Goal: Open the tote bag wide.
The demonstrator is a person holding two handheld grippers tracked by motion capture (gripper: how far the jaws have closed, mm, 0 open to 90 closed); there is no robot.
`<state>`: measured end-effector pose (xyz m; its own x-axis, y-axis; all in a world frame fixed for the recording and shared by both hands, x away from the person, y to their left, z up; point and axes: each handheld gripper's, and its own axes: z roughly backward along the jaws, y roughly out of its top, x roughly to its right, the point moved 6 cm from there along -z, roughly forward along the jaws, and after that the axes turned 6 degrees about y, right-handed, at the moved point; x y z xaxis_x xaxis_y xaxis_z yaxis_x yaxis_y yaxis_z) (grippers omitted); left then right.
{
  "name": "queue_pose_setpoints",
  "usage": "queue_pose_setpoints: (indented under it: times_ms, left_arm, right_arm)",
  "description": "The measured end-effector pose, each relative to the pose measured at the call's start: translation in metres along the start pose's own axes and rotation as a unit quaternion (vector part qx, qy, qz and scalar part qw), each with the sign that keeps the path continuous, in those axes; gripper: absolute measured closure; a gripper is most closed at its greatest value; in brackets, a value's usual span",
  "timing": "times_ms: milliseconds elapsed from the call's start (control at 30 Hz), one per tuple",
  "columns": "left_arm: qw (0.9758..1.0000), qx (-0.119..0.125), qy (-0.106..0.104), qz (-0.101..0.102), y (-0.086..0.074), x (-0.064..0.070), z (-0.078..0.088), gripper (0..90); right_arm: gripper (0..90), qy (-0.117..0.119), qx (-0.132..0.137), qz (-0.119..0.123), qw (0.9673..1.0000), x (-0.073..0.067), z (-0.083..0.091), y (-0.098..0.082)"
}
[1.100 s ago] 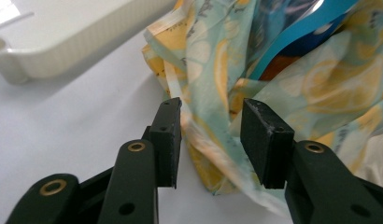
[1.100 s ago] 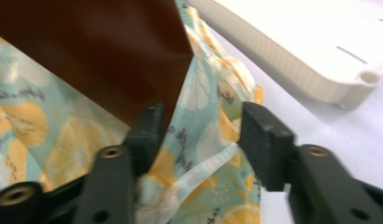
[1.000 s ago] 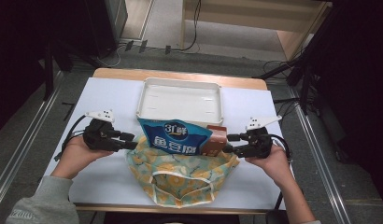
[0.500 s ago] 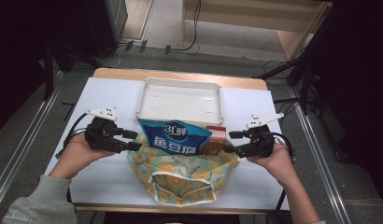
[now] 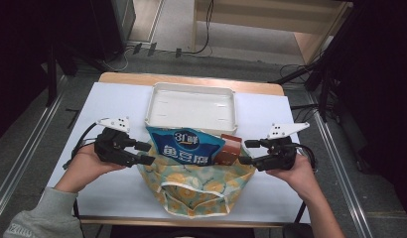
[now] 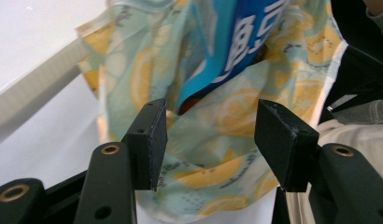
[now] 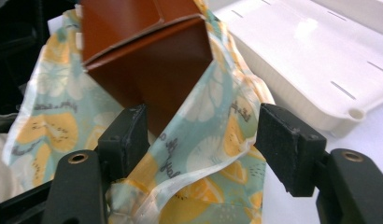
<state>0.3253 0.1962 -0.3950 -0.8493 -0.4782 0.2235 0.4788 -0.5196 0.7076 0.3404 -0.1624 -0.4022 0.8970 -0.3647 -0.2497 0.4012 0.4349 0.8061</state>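
bag: the lemon-print cloth bag (image 5: 194, 186) lies on the near half of the table (image 5: 117, 99), mouth facing the tray, right between the two tools
in the bag: one blue snack packet (image 5: 184, 146) and one brown carton (image 5: 229, 151), both poking out of the mouth toward the tray
left tool: left tool (image 5: 144, 152) sits at the bag's left edge; its jaws have just been opening and now stand wide, holding nothing
left gripper view: close up you get the bag's fabric (image 6: 213, 126) in the gap between the jaws, slack, pads not pressing on it; the blue packet (image 6: 248, 42) slides down inside, with a bit of something dark red-brown under it
right tool: right tool (image 5: 247, 151) is at the bag's right edge, jaws also just been opening, now well apart, gripping nothing
right gripper view: this one shows the brown carton (image 7: 147, 60) big and tilted, an open corner flap on top, and the bag's white-trimmed hem (image 7: 199, 158) draped loose across the jaw gap; can't really make that out from above
tray: one white tray (image 5: 191, 106) just beyond the bag; the packet's top overlaps its near rim in the high view
in the way: the packet covers most of the carton from above
count: one bag, one packet, one carton, one tray, two tools
around: cables (image 5: 167, 49) on the floor behind the table
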Motion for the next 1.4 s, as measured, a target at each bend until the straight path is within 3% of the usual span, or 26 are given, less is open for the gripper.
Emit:
queue_pose_setpoints:
  times_ms: [200,500,600,733,1067,1400]
  left_arm:
    - [1.0,-0.005,-0.003,-0.005,0.001,0.004,-0.004,44.7]
    - [0.9999,-0.005,-0.006,-0.009,0.003,0.008,-0.008,44.6]
    - [0.9999,-0.006,-0.005,-0.009,0.004,0.008,-0.008,44.1]
    - [1.0,-0.005,-0.005,-0.005,0.003,0.008,-0.009,44.1]
    - [0.9999,-0.005,-0.001,-0.015,0.002,0.012,-0.007,42.3]
    - [0.9998,-0.018,0.002,-0.01,-0.004,0.012,-0.012,41.3]
  right_arm:
    - [34.9,0.018,0.01,0.006,0.9998,-0.006,0.006,0.002]
    - [29.8,0.023,-0.006,0.022,0.9995,-0.015,0.002,0.009]
    - [25.2,0.029,0.0,0.027,0.9992,-0.02,0.001,0.013]
    - [22.7,0.02,-0.005,0.035,0.9992,-0.024,-0.001,0.019]
    - [32.8,0.002,0.0,0.041,0.9992,-0.035,0.01,0.027]
    - [39.7,0.01,-0.016,0.029,0.9994,-0.045,0.004,0.01]
